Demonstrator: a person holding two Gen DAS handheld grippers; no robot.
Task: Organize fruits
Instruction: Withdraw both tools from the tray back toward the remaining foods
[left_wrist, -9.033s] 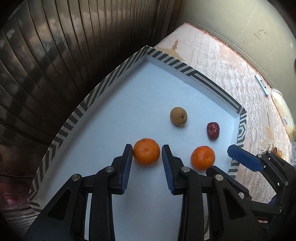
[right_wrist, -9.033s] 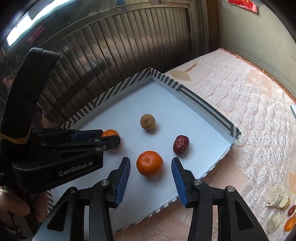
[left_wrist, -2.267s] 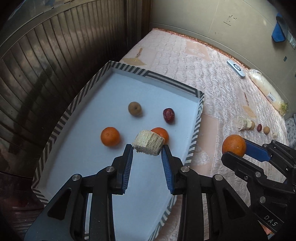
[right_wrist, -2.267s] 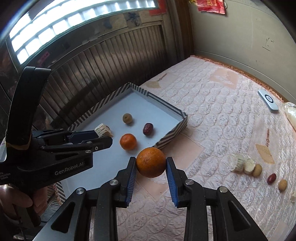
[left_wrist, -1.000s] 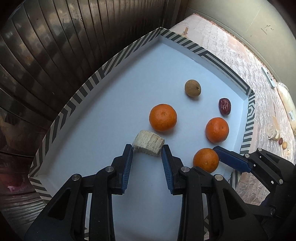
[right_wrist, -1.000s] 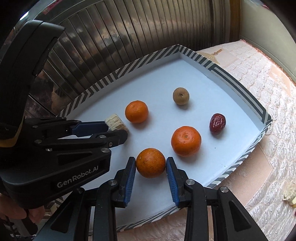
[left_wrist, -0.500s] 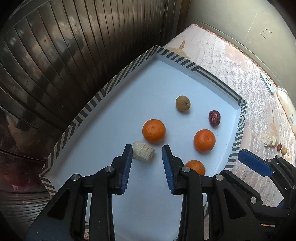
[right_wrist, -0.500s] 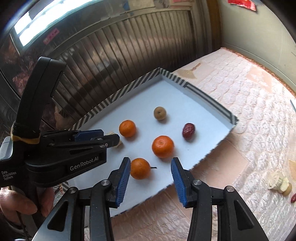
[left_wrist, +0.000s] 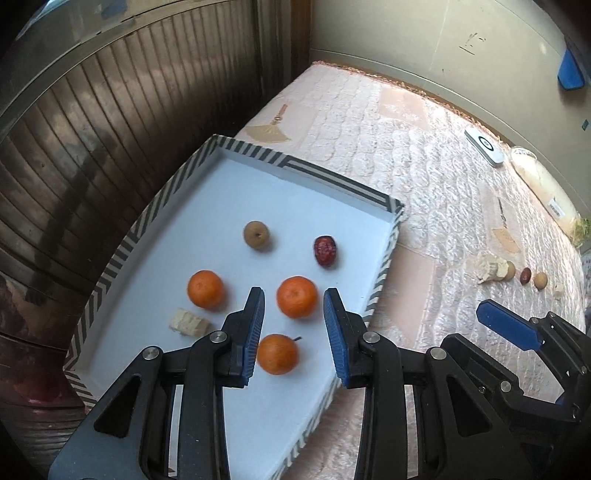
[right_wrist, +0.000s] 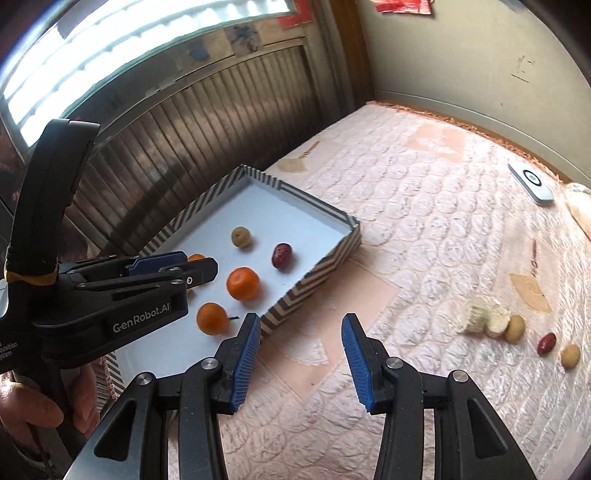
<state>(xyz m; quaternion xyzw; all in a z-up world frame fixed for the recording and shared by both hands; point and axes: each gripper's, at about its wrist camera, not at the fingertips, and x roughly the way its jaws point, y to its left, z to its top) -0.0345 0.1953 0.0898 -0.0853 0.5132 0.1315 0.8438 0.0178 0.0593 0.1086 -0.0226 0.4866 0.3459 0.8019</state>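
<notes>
Left gripper (left_wrist: 294, 325) and right gripper (right_wrist: 301, 356) hang spread and empty above a striped tray (left_wrist: 334, 180) holding three oranges (left_wrist: 297, 297), beside a quilt (right_wrist: 424, 229).

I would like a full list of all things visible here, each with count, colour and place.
tray: 1, white floor, striped rim, on the quilt
oranges: 3, orange, in the tray
longan: 1, tan, in the tray
red date: 1, dark red, in the tray
pale chunk: 1, cream, in the tray
loose fruits: several, cream, tan and red, on the quilt at right
quilt: 1, pink
flat device: 1, white, far edge of the quilt
left tongs: open, blue pads
right tongs: open, blue pads
</notes>
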